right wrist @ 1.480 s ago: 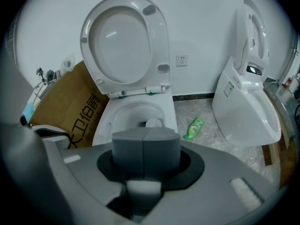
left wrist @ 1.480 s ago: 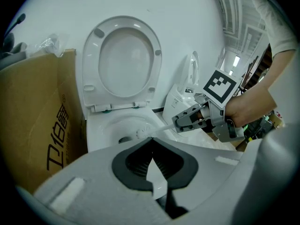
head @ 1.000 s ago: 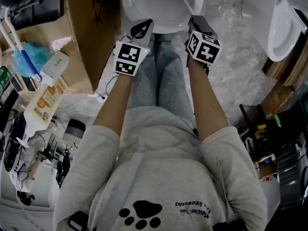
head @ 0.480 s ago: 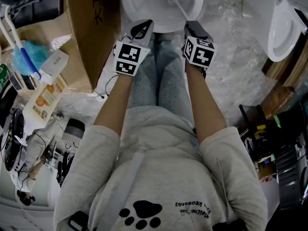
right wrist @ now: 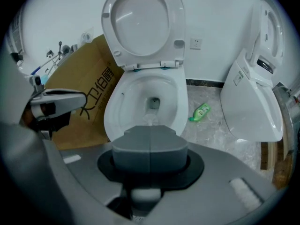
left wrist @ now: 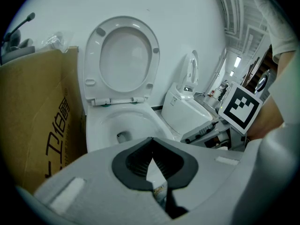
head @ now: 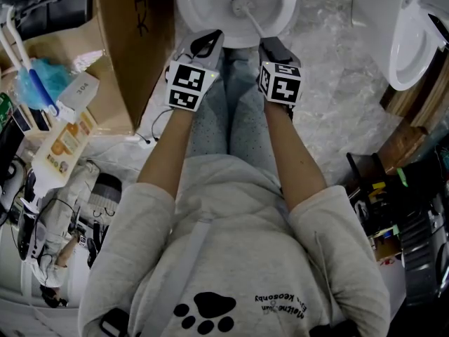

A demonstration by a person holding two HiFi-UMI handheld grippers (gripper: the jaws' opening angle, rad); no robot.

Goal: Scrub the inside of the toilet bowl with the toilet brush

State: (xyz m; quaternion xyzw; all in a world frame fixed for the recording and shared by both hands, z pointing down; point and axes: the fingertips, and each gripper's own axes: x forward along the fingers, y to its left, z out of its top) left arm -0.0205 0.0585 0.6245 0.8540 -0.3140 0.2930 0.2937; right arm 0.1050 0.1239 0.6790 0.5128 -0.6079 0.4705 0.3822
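– Pale marbled floor [head: 337, 83] and a white wall [right wrist: 211, 13]: it looks like a room for showing toilets. What does the right gripper [head: 270, 48] do?

– In the right gripper view its jaws are pressed together on the handle of the toilet brush [head: 240, 5]. The handle goes from the jaws toward the upper centre of the head view. There the brush head is inside the toilet bowl [head: 203, 20], low on the inner wall and near the drain opening.

– And the left gripper [head: 203, 42]?

– It hangs just beside the right one, in front of the bowl's front rim. Its jaw tips meet, with only a thin slit under them, and I see nothing held between them.

– What is around the bowl?

– The seat [right wrist: 143, 27] stands upright behind it. A cardboard box [head: 133, 48] is close at the left of the bowl. A green bottle [right wrist: 200, 111] lies on the floor at the right. A second toilet [head: 414, 41] is at the right edge of the frame, well apart.

– How far along is the work?

– I judge that the scrubbing is under way, because the brush is taken in the gripper and its head is already in the bowl. The porcelain looks white everywhere, so I cannot tell which part is cleaned. By my judgement the upper walls and the place under the rim are probably left to do.
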